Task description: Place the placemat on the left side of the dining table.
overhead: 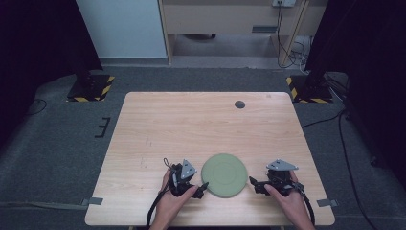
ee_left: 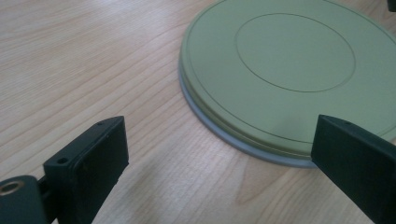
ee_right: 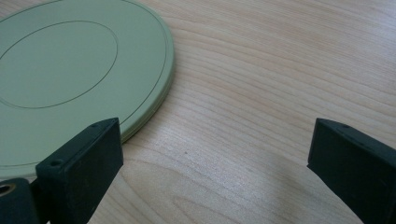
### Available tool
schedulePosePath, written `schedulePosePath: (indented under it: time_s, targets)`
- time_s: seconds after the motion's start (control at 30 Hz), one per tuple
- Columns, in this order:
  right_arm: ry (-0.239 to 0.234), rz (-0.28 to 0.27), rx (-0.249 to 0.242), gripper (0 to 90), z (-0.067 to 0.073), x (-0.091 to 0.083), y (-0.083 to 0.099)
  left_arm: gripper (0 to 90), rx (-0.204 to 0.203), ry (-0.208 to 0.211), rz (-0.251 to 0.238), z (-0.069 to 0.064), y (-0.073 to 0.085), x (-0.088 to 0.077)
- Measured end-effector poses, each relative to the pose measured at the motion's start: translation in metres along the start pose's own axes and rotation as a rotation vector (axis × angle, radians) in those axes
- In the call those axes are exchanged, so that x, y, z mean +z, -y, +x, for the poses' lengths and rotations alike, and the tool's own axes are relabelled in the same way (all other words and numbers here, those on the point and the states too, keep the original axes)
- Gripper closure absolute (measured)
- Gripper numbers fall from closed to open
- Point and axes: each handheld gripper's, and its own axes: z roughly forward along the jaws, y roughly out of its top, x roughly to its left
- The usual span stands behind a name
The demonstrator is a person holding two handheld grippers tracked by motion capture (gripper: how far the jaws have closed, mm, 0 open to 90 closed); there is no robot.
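Note:
A flat pale-green round disc (overhead: 224,175) with an engraved inner circle lies on the wooden table (overhead: 201,124) near its front edge. In the left gripper view the disc (ee_left: 289,70) shows a grey lower layer at its rim. My left gripper (overhead: 202,188) rests at the disc's left edge, open, its jaws wide apart with one jaw by the rim and nothing between them. My right gripper (overhead: 253,183) sits just right of the disc (ee_right: 74,79), open too, with bare wood between its jaws.
A small dark round grommet (overhead: 240,104) is set into the table's far right part. Tape tabs (overhead: 94,201) mark the front corners. Grey carpet surrounds the table, with hazard-striped stand bases (overhead: 91,88) at the back corners.

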Motion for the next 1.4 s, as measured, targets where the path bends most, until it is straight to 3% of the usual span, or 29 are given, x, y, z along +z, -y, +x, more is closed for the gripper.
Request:
schedulePosePath:
  time_s: [0.9,1.4]
  targets:
    - [-0.017,0.013,-0.040,3.7,0.014,0.007,-0.001,2.6,0.042,0.017,0.014,-0.015,-0.002,0.006]
    - [-0.008,0.020,-0.044,2.9,0.015,0.009,-0.002,1.7,0.037,0.002,0.027,-0.012,-0.002,0.007]
